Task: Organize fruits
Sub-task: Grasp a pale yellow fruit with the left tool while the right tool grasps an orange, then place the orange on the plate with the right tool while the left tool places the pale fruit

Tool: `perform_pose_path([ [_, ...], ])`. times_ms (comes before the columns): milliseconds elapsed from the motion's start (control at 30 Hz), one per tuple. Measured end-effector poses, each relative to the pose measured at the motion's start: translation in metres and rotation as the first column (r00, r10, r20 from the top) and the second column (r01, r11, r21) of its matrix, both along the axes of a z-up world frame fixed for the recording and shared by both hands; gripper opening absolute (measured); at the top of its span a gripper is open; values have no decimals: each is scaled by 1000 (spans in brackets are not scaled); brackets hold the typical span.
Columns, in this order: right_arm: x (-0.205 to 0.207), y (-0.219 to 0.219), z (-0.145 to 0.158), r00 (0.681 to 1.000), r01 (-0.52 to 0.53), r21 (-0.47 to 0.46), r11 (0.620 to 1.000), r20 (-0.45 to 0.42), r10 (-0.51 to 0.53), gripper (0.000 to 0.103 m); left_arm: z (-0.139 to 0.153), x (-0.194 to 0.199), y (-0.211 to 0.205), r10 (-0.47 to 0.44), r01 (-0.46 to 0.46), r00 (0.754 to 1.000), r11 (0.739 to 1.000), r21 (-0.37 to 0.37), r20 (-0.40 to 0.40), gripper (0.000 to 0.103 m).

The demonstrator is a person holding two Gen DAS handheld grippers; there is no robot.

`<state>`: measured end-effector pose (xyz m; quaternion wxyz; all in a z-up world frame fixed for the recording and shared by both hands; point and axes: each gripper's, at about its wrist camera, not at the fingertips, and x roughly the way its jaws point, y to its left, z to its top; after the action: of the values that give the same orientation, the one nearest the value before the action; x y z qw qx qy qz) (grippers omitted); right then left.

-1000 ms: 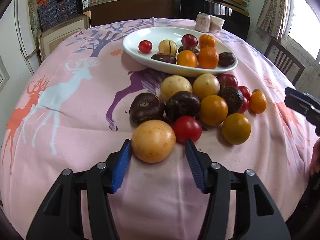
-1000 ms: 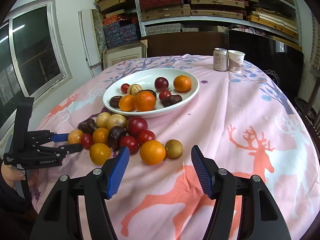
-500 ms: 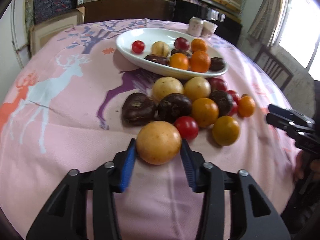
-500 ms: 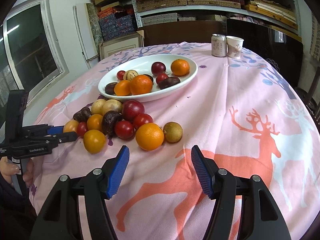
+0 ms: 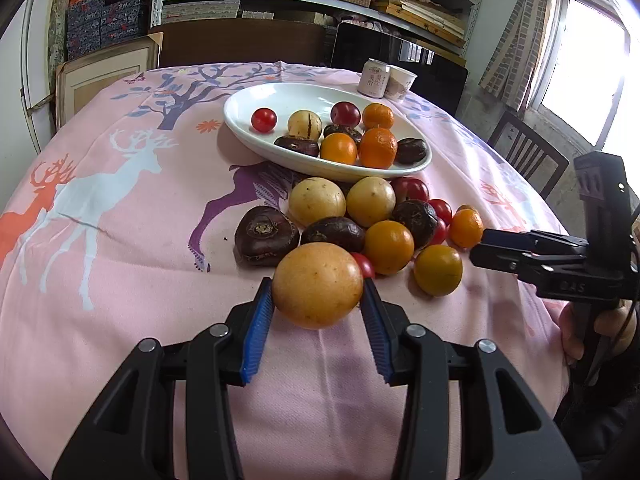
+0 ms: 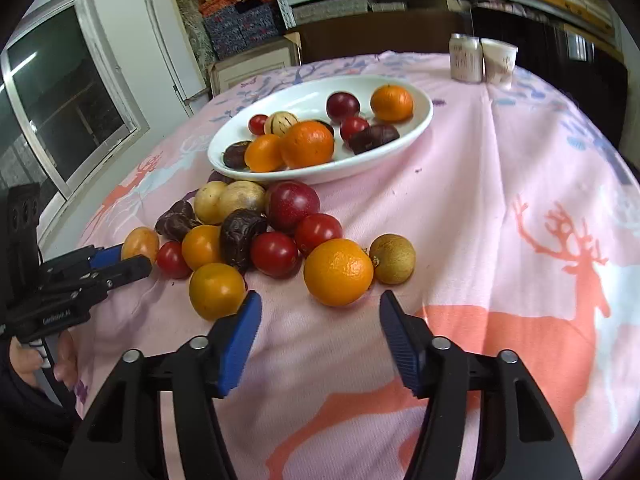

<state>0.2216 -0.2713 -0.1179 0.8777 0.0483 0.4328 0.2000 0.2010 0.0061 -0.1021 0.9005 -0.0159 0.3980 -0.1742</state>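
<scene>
My left gripper (image 5: pixel 318 300) is shut on a round yellow-orange fruit (image 5: pixel 318 285) at the near edge of a pile of loose fruits (image 5: pixel 372 220) on the pink tablecloth. It also shows in the right wrist view (image 6: pixel 120 258) holding that fruit (image 6: pixel 140 243). A white oval plate (image 5: pixel 248 128) with several fruits stands behind the pile. My right gripper (image 6: pixel 320 312) is open and empty, just in front of an orange (image 6: pixel 338 272) with a small brown fruit (image 6: pixel 393 258) beside it.
A can (image 5: pixel 374 78) and a paper cup (image 5: pixel 401 83) stand at the table's far side. A chair (image 5: pixel 524 156) is at the right edge. Shelves and a cabinet line the back wall.
My left gripper closed on the yellow-orange fruit and lifted it slightly. My right gripper moved forward to the orange, still open.
</scene>
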Motion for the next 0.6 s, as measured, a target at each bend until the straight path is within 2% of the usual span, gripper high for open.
perform_pose_path([
  [200,12,5,-1,1000,28,-4,1000,-6,-28,54,0,0,1,-2,2,1000,1000,-3,-4,43],
  [400,20,1,-1,998,61,-15,998,-8,-61,37,0,0,1,-1,1,1000,1000,-2,-4,43],
  [600,16,-3,0,998,67,1,998,2,-67,36,-1,0,1,0,0,1000,1000,-2,-3,43],
])
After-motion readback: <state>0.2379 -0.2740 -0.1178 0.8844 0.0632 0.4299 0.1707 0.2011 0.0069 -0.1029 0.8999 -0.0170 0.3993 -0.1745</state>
